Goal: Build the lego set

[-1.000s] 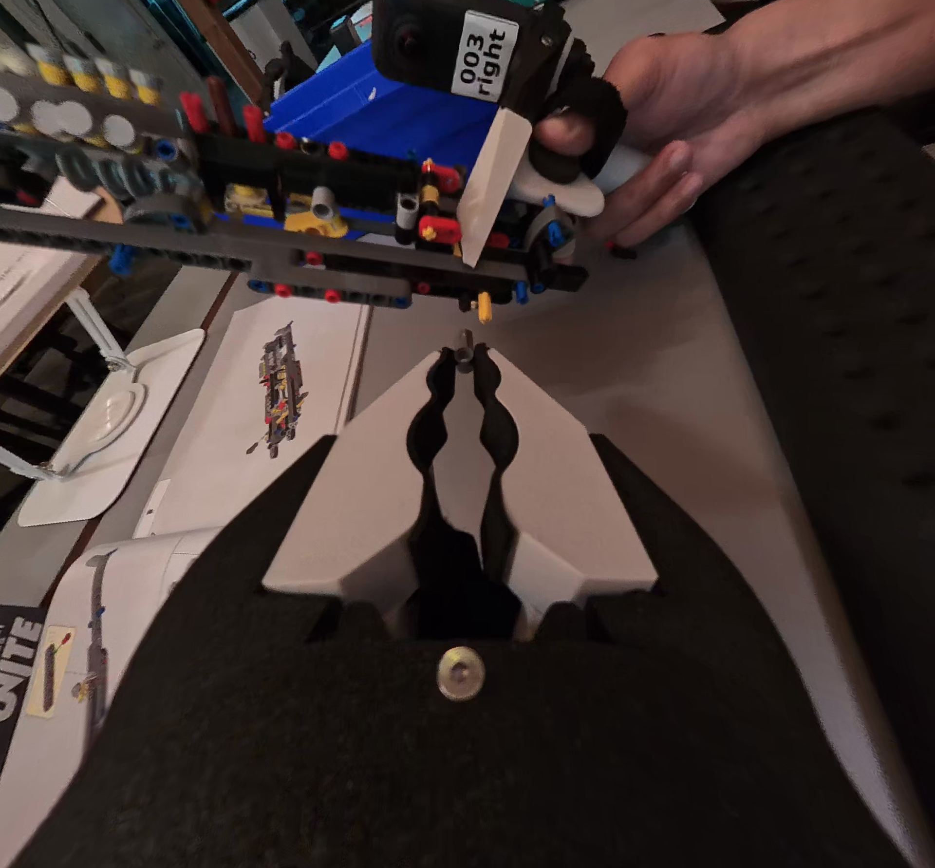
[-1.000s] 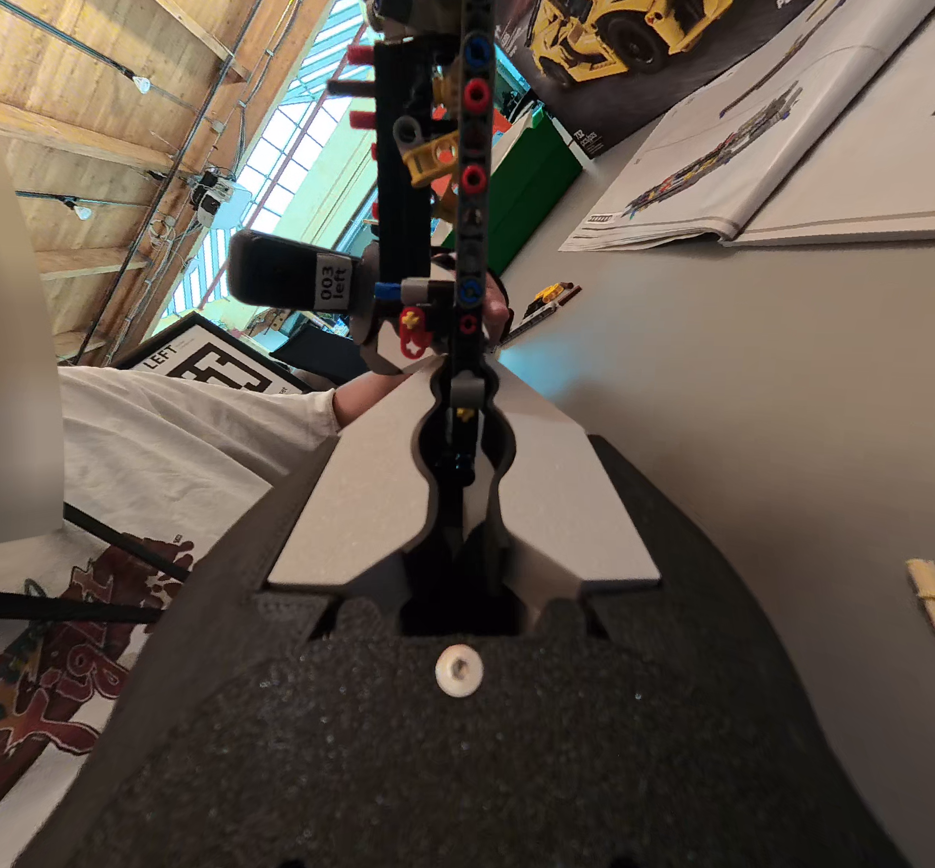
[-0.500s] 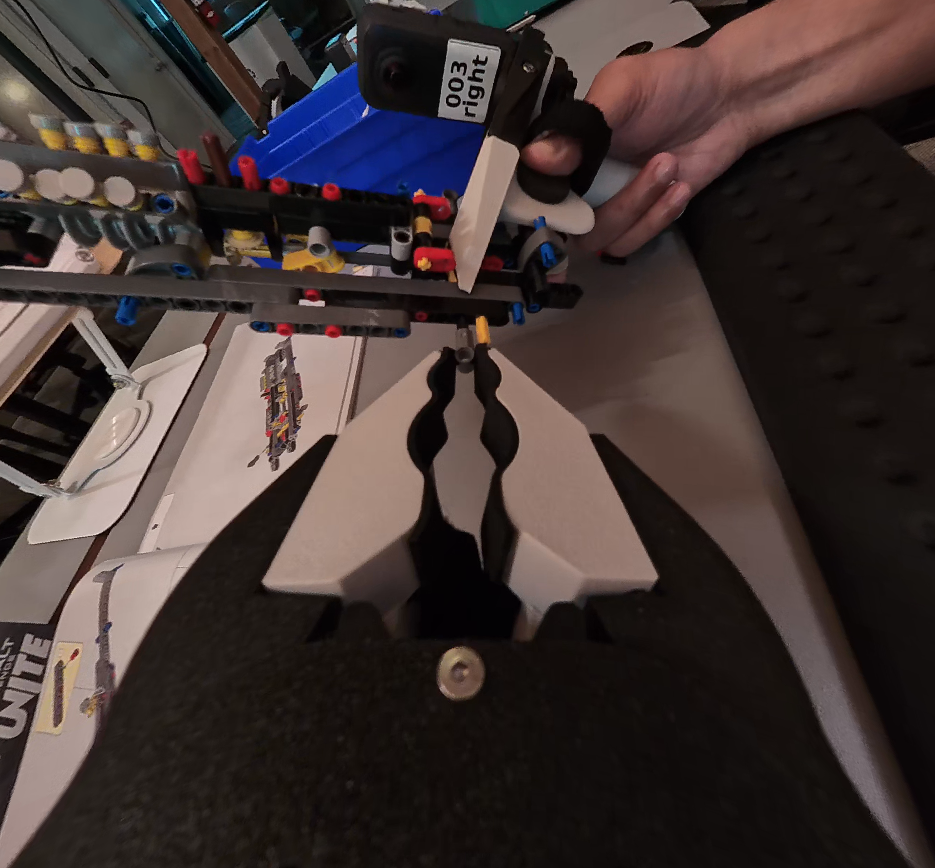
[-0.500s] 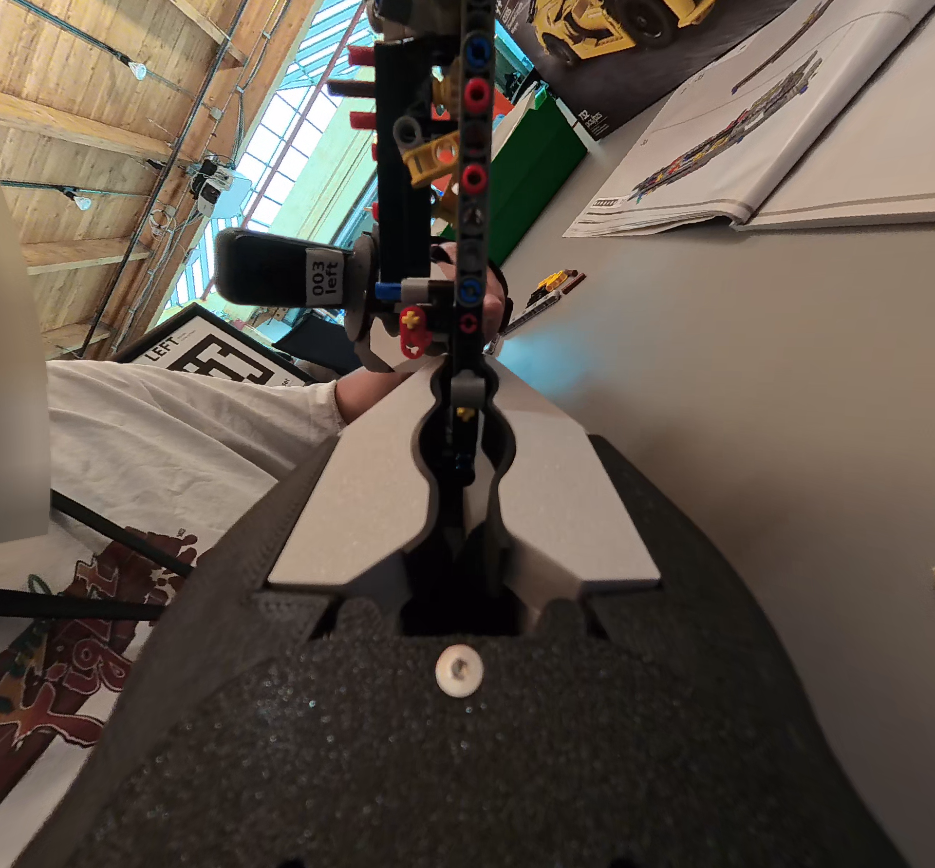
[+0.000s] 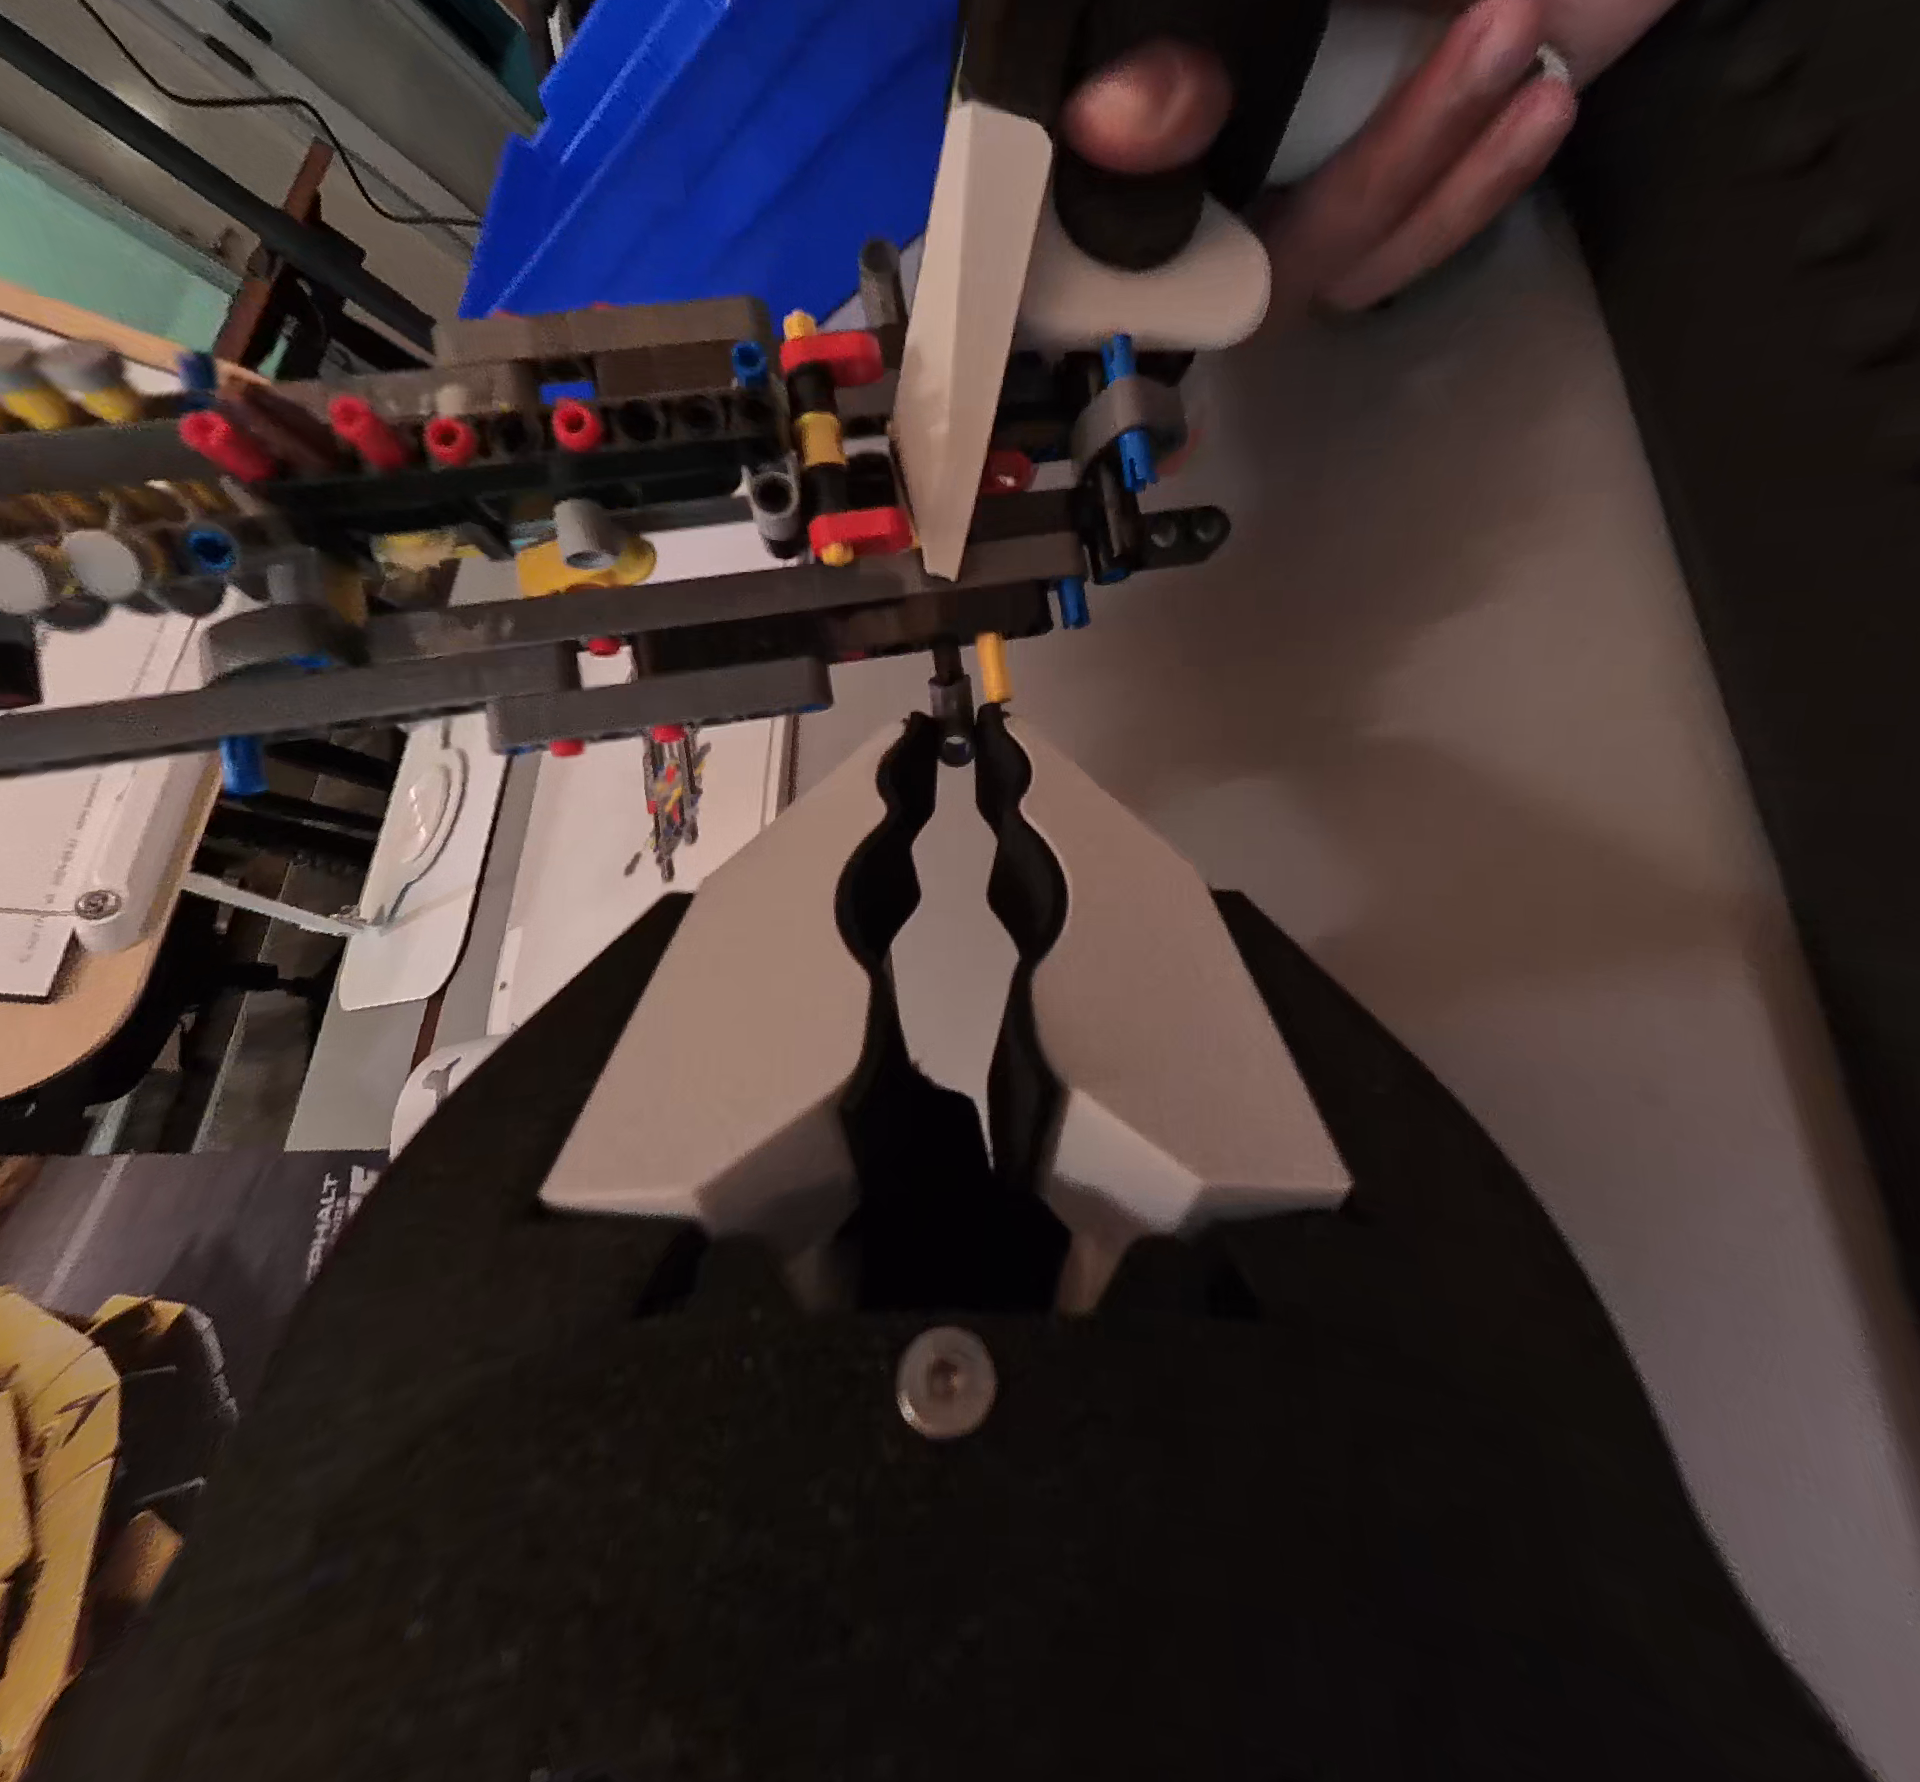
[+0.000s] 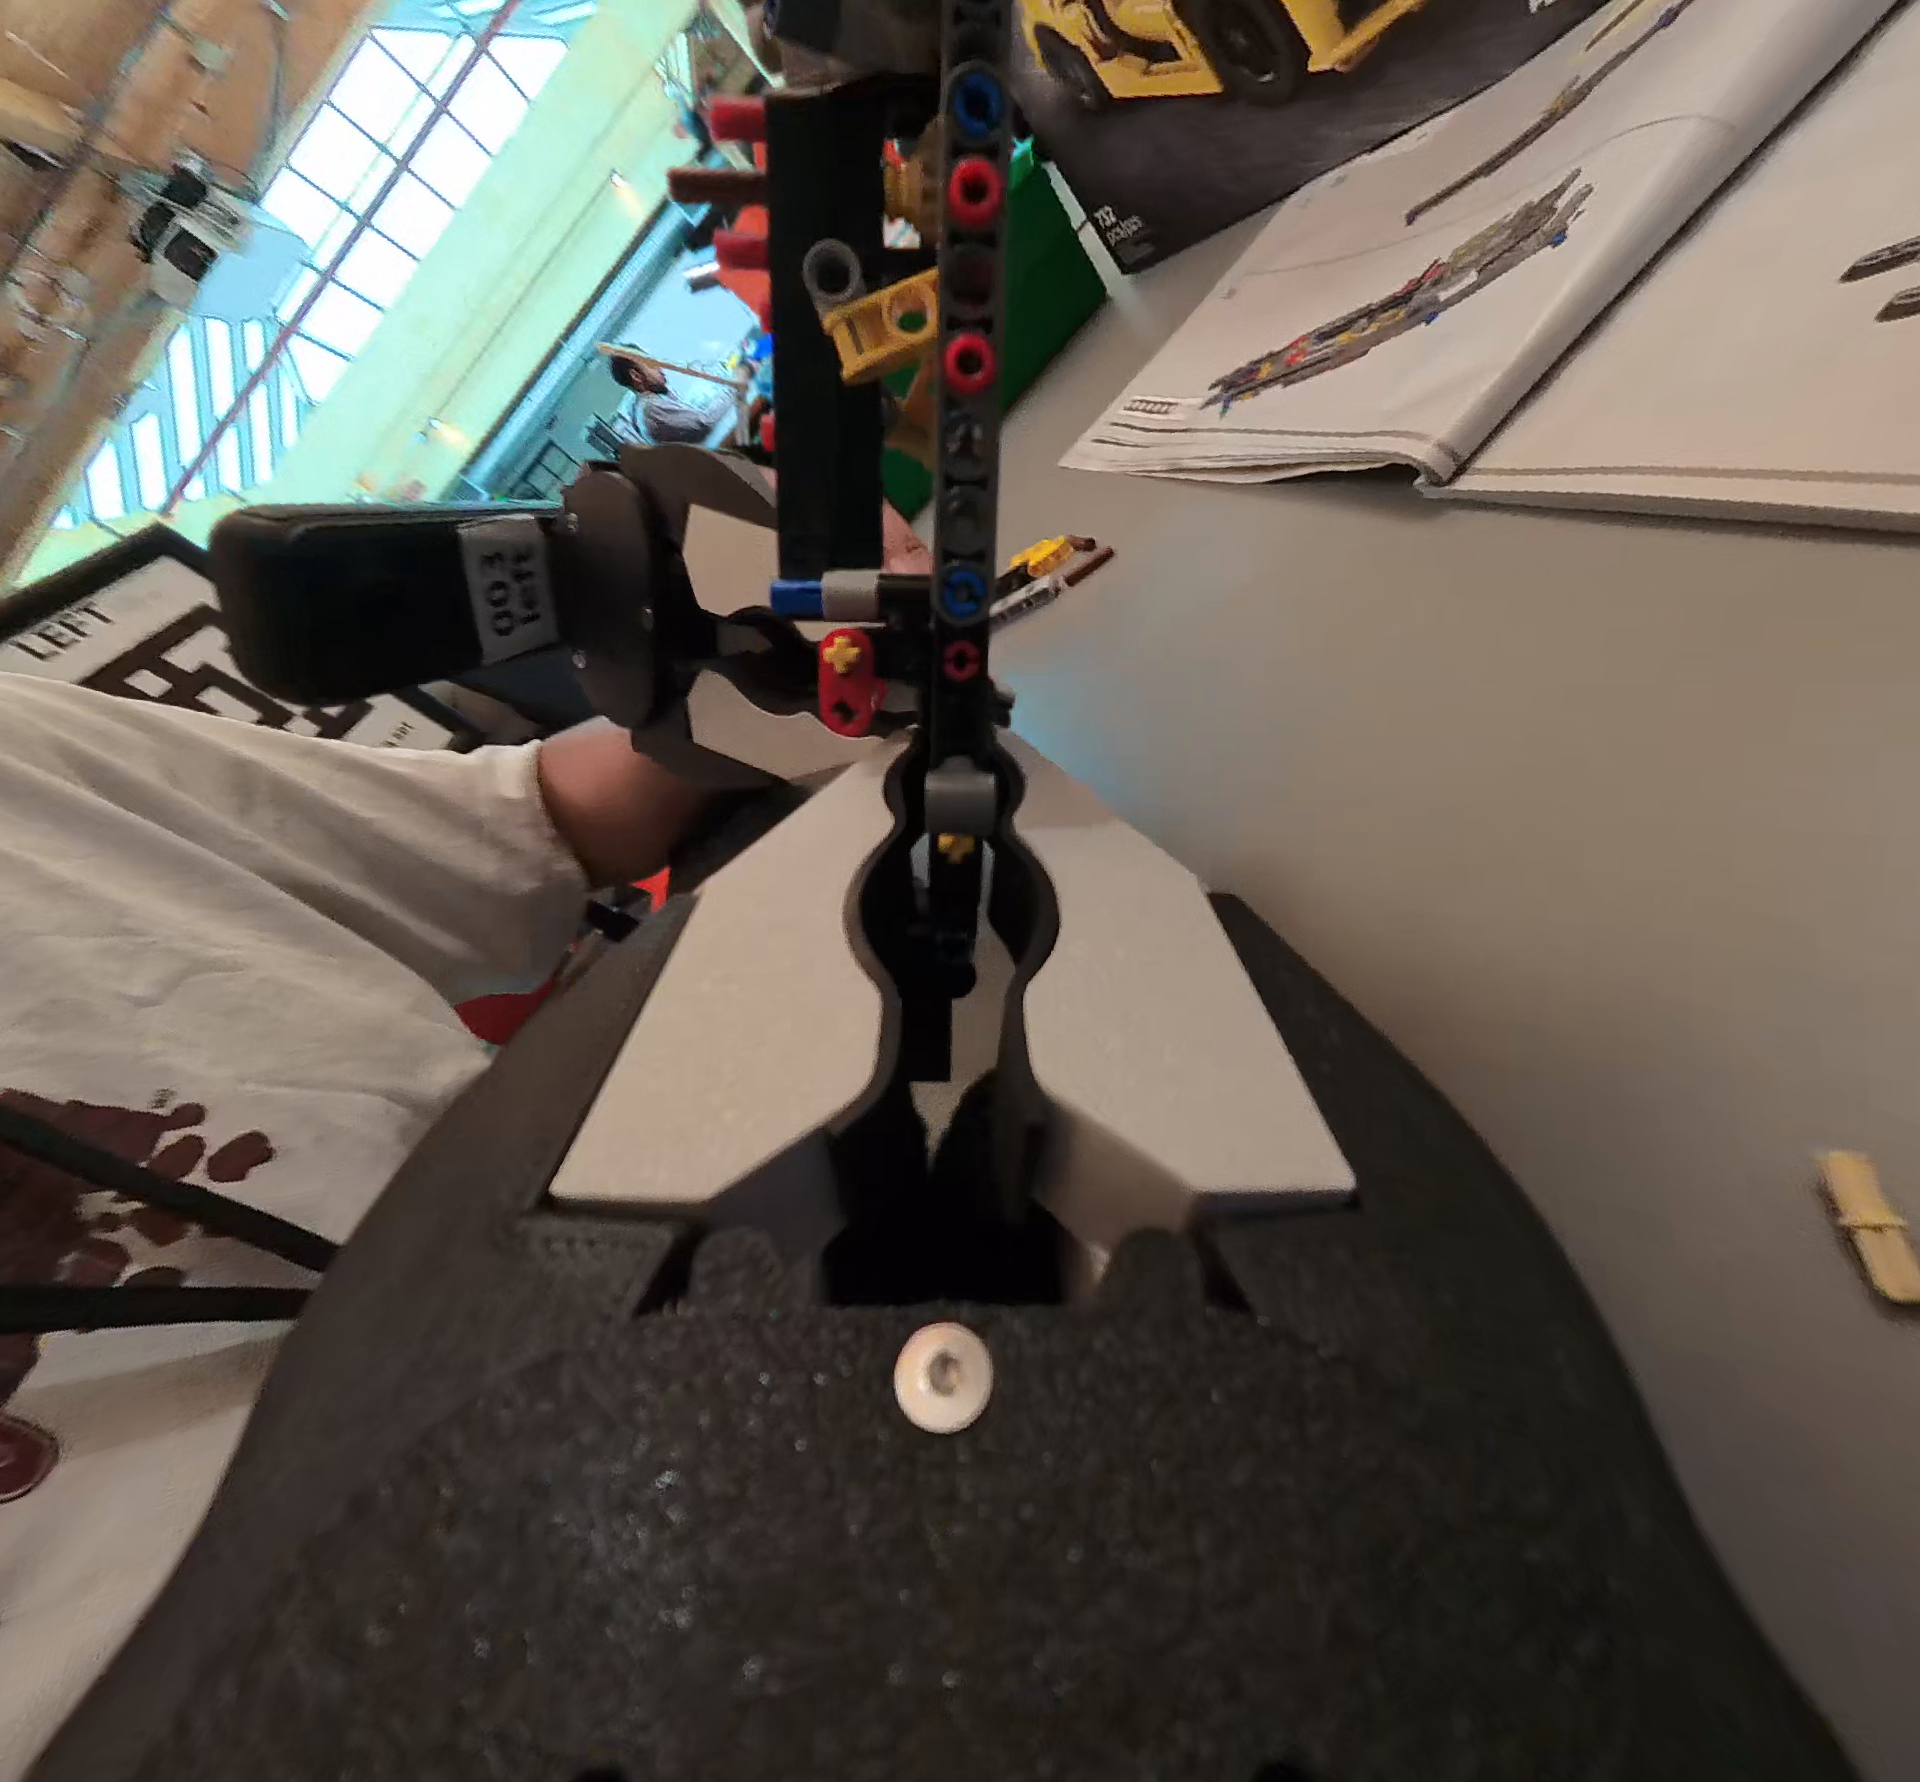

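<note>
Lego chassis: long dark beams studded with red, blue pins.

My left gripper pinches a small dark grey pin piece at its very tips, the piece standing upright and pressed against the underside of the lego chassis. The chassis is a long frame of dark grey and black beams, studded with red, blue and yellow pins, with a yellow connector near its middle. In the left wrist view it stretches level from the left edge to right of centre, above the table. My right gripper clamps its end, a grey sleeve between the tips.
</note>
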Available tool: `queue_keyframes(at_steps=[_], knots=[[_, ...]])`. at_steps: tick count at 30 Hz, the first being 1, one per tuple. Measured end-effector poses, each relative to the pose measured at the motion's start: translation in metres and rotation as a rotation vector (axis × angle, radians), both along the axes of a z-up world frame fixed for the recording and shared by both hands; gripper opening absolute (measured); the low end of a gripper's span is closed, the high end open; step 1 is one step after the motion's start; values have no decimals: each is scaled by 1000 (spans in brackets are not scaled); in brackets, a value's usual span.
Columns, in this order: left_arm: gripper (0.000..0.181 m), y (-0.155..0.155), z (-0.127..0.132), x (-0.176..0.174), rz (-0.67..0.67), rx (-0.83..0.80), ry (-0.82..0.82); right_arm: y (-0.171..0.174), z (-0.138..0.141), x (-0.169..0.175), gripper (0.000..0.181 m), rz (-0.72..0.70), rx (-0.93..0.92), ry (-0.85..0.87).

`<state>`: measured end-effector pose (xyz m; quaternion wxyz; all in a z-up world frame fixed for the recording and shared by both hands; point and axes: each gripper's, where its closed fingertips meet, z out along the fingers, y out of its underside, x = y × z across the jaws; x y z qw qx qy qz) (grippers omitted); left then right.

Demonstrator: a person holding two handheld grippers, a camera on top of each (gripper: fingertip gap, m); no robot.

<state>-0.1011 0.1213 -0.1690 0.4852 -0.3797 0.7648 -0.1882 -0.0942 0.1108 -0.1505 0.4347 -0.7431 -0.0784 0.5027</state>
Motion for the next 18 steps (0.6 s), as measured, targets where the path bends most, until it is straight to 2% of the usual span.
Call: queue_keyframes(at_steps=[4, 11, 18], knots=[[6, 4, -7, -1, 19, 37, 39, 3, -7, 0, 6, -32, 8, -90], [6, 12, -17, 0, 93, 198, 106, 9, -18, 2, 6, -122, 34, -266], [6, 13, -15, 2, 158, 94, 116, 11, -15, 4, 6, -167, 67, -308]])
